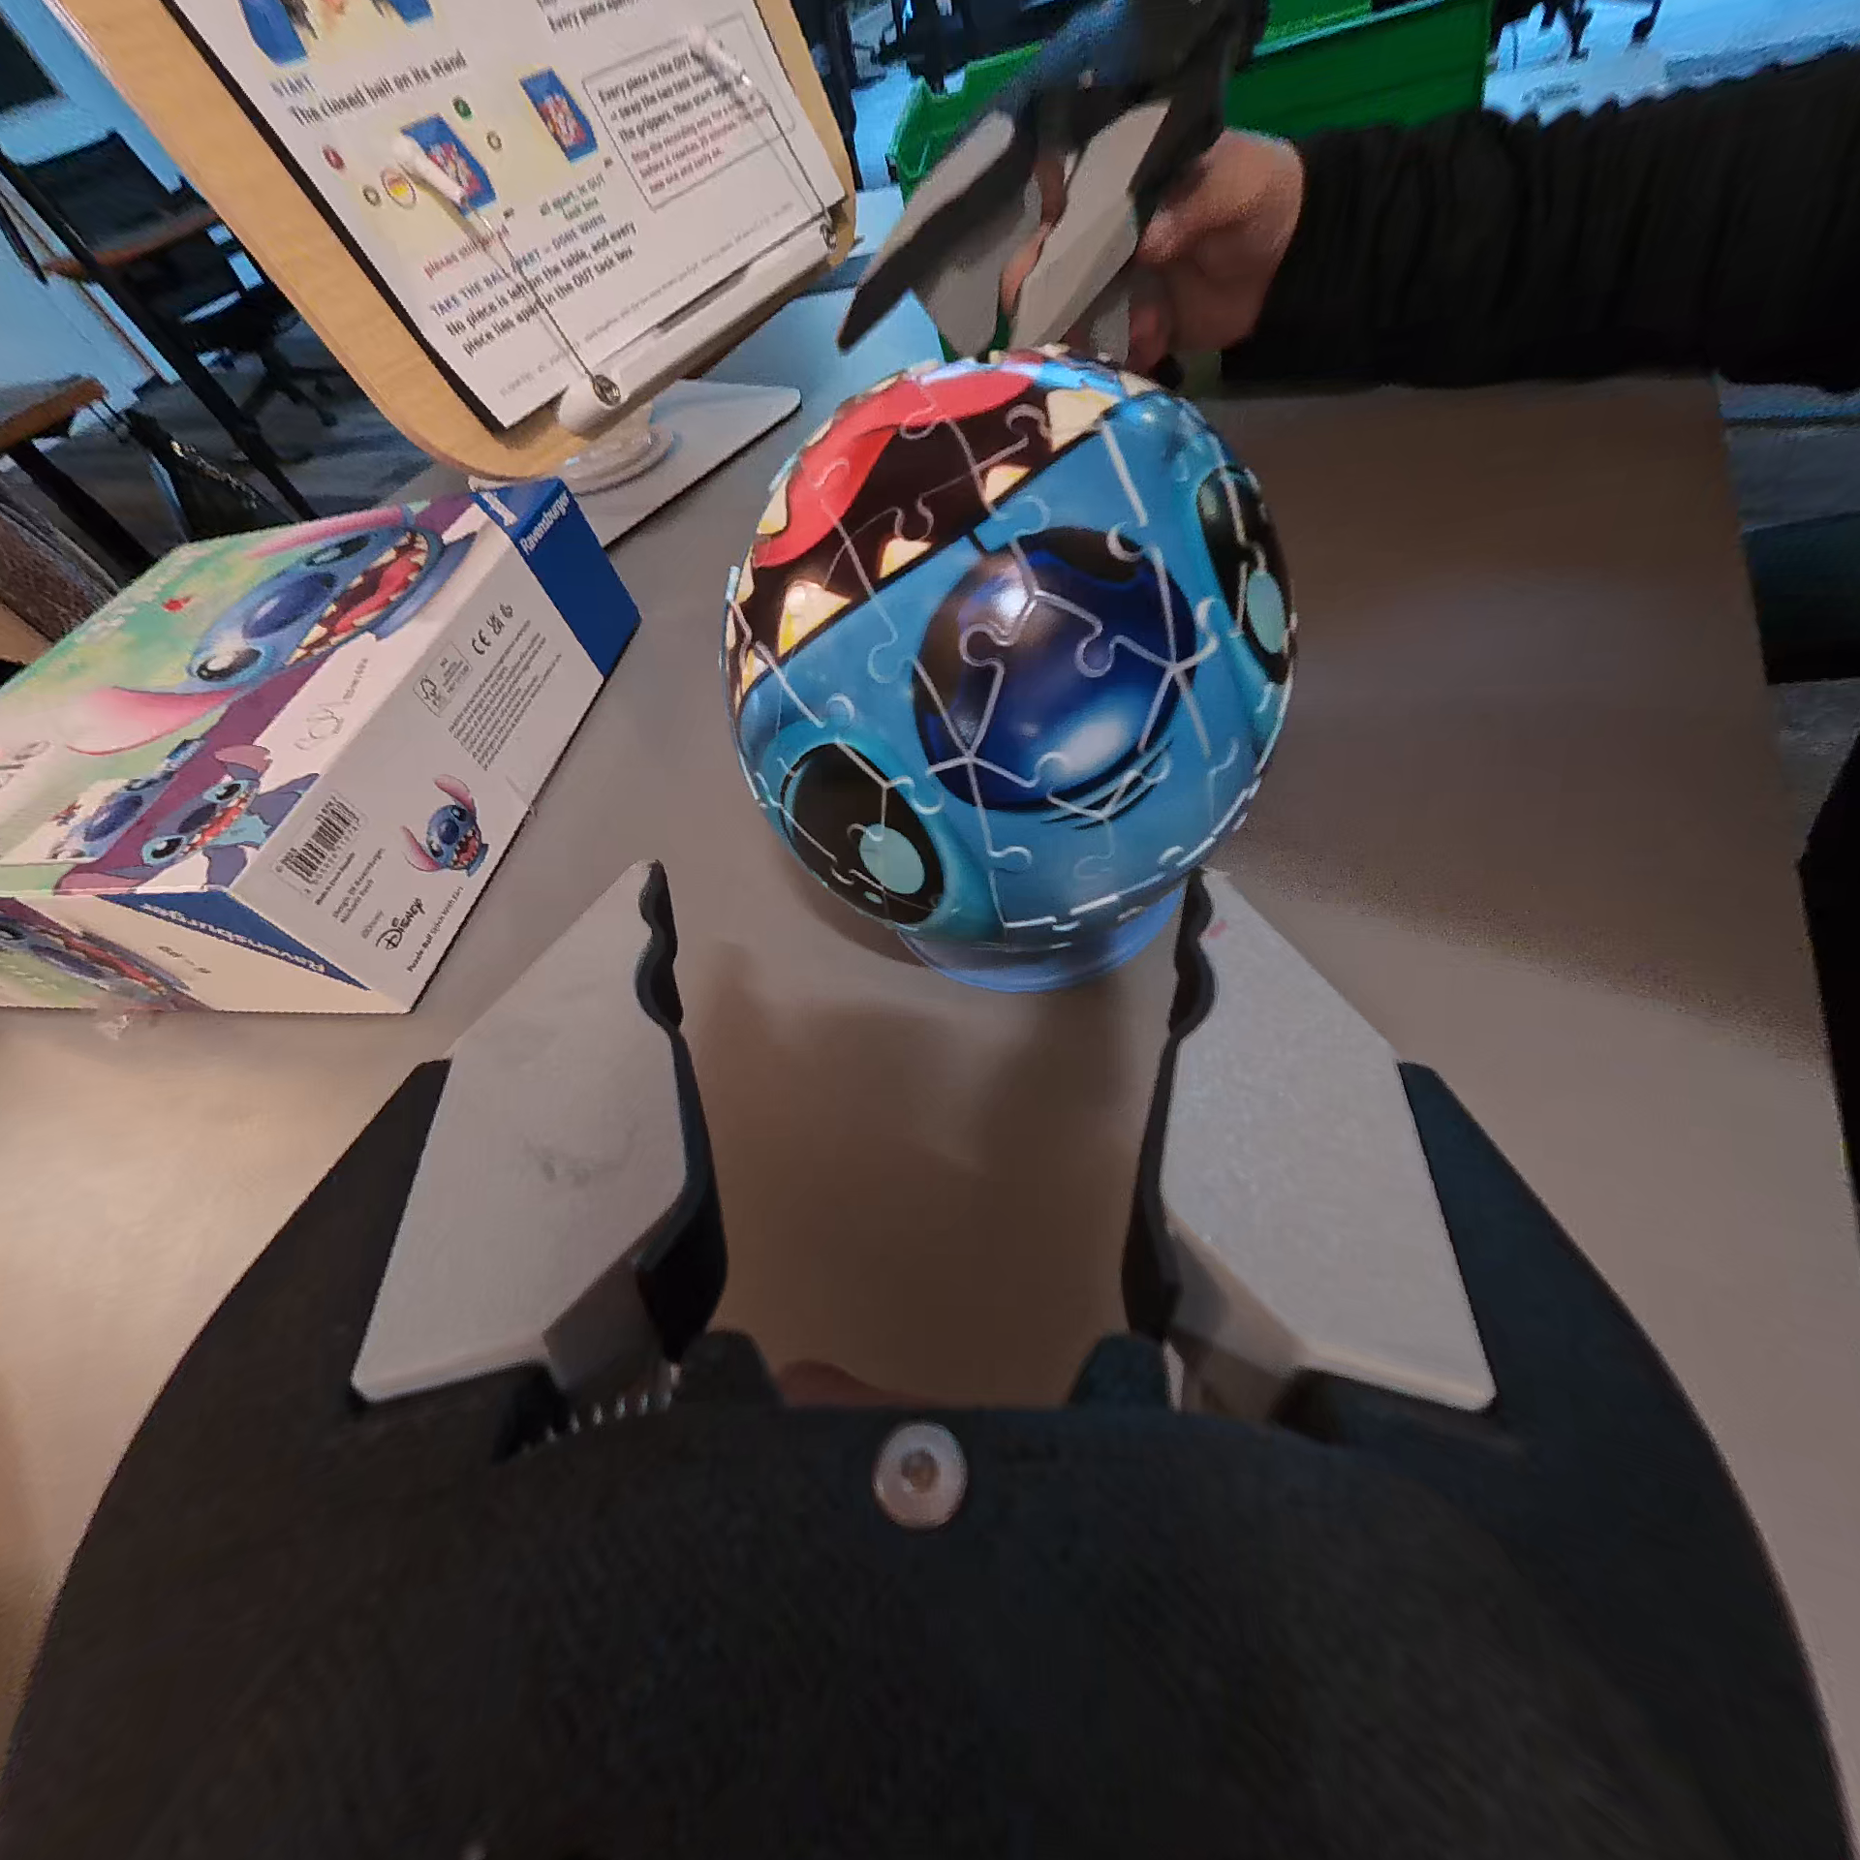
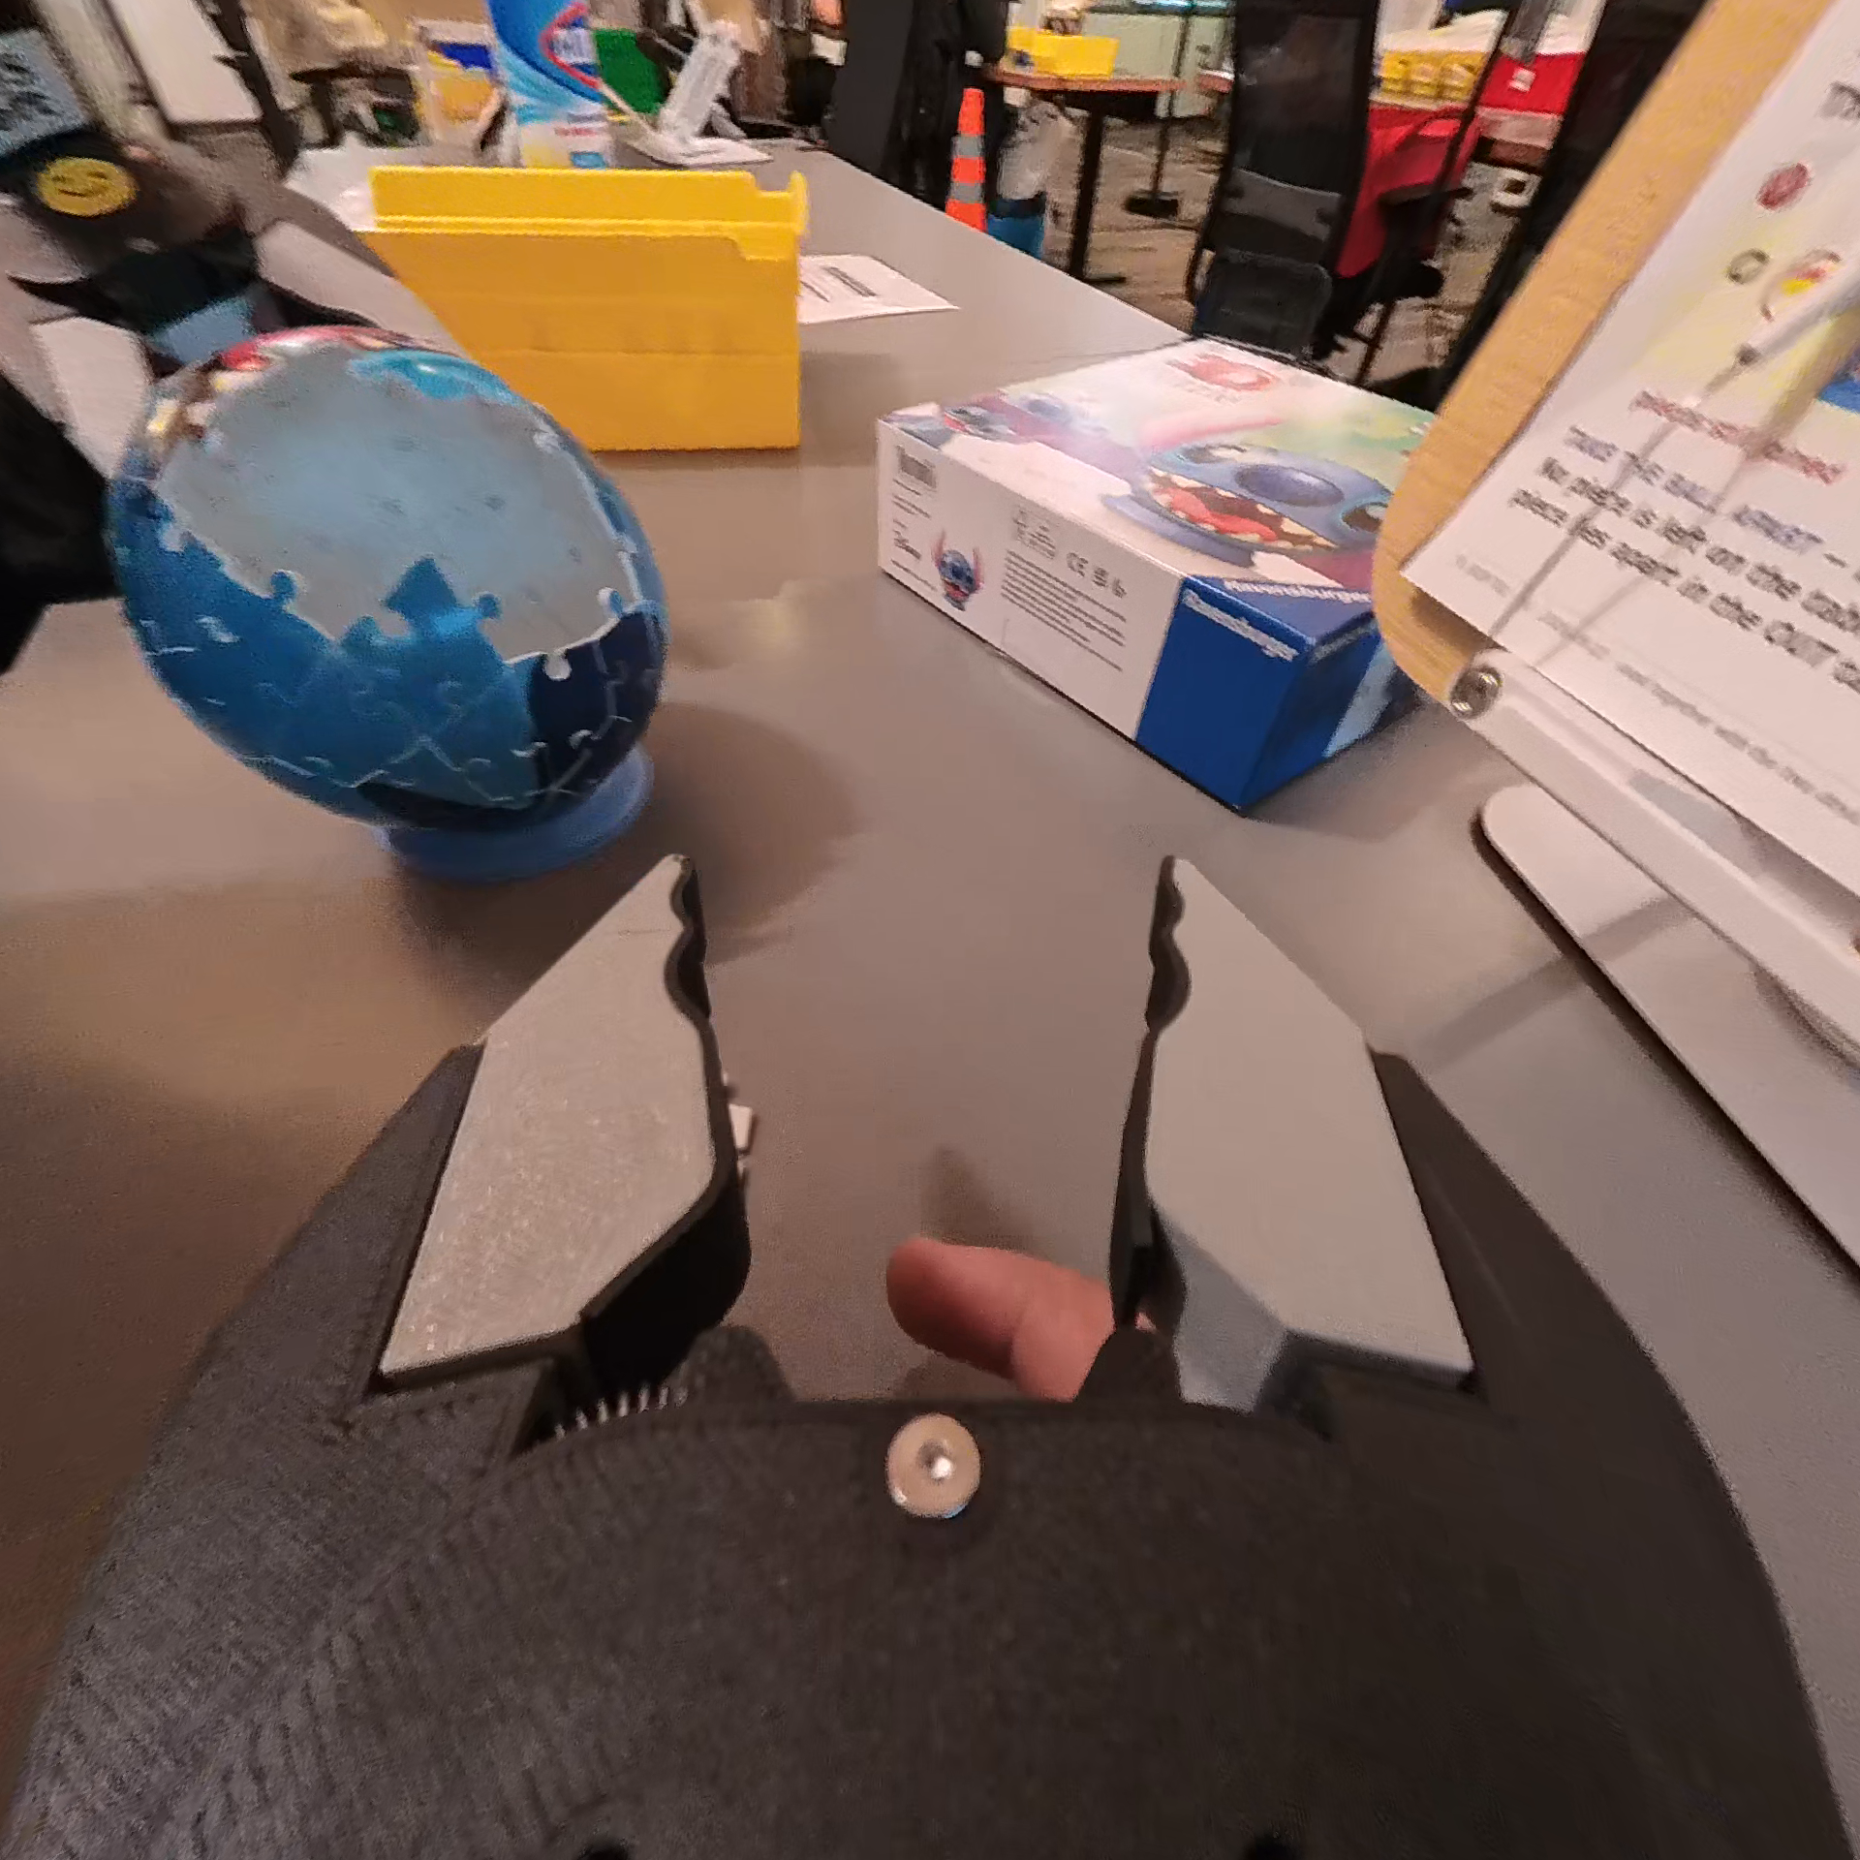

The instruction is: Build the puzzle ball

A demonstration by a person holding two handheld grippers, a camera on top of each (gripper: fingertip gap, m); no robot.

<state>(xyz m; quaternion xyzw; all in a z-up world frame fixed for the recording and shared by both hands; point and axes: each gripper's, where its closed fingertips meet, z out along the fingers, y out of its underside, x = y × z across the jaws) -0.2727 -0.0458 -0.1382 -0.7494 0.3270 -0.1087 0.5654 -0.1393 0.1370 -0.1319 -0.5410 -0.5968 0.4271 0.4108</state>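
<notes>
The puzzle ball (image 1: 1006, 654) stands on its blue stand (image 1: 1037, 961) on the table; this side shows a joined blue face with a red mouth. In the right wrist view the ball (image 2: 302, 694) has a wide jagged-edged opening (image 2: 372, 503) that shows its pale inside. My left gripper (image 1: 926, 896) is open and empty, just in front of the ball, fingertips level with the stand. My right gripper (image 2: 926, 886) is open and empty, to the right of the ball and apart from it. It also shows in the left wrist view (image 1: 966, 337), just above the ball's far top.
The puzzle's box (image 1: 302, 765) lies left of the ball; it also shows in the right wrist view (image 2: 1157, 564). A wooden stand with an instruction sheet (image 1: 503, 201) stands behind the box. A yellow bin (image 2: 604, 302) sits past the ball. The grey table (image 1: 1459, 705) runs right. Across from one pair of fingers to the other is roughly 25 centimeters.
</notes>
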